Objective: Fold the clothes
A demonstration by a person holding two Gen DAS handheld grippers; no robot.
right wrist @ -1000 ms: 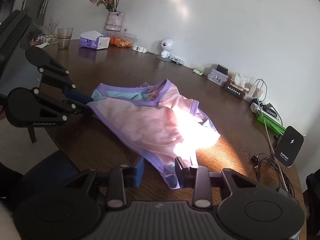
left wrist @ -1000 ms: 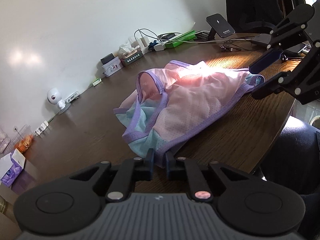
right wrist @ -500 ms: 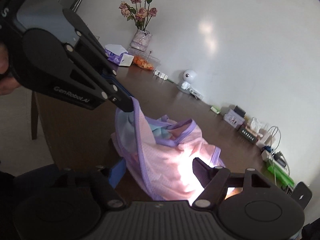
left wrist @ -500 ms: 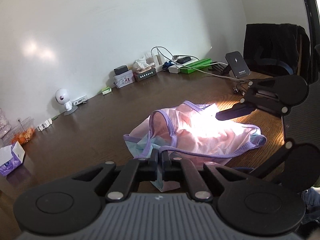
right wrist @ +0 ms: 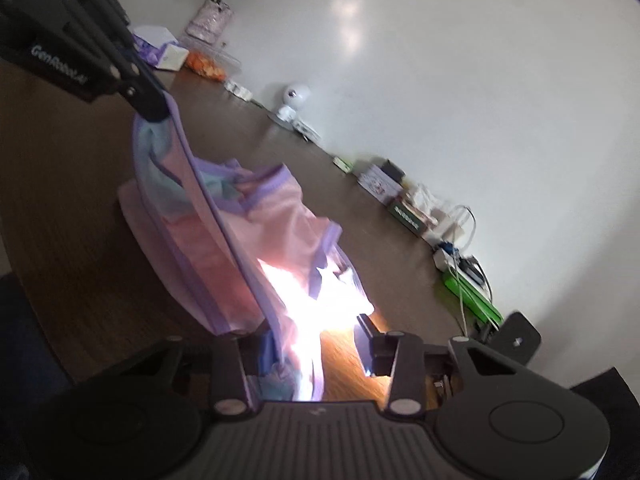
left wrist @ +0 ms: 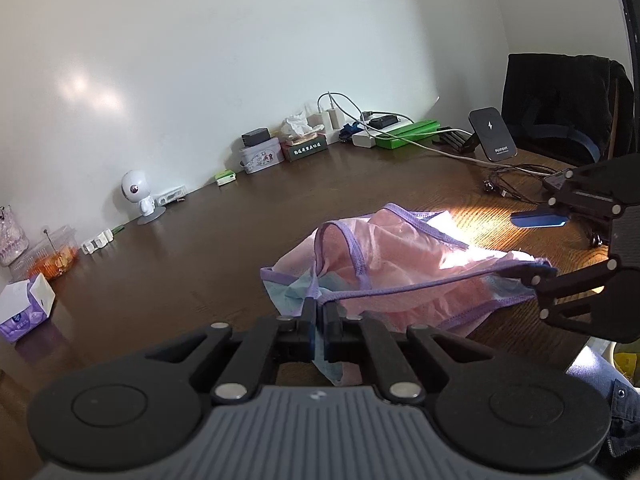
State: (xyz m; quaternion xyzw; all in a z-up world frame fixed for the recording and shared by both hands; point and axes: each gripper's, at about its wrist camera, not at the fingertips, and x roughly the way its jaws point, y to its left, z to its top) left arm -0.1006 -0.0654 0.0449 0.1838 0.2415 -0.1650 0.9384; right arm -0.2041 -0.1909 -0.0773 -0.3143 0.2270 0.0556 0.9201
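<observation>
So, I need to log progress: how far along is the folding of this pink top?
Early. Done: the left tongs are shut on one end of the pink top's purple hem. In hand: the right tongs stand open around the other end, the hem stretched between. Left: no fold shows; most of it lies rumpled on the table.

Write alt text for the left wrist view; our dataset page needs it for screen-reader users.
The left gripper, shut, pinches the purple-trimmed edge of a pink and teal garment lying on a dark wooden table. The right gripper reaches in at the right, open around the garment's far corner.
</observation>
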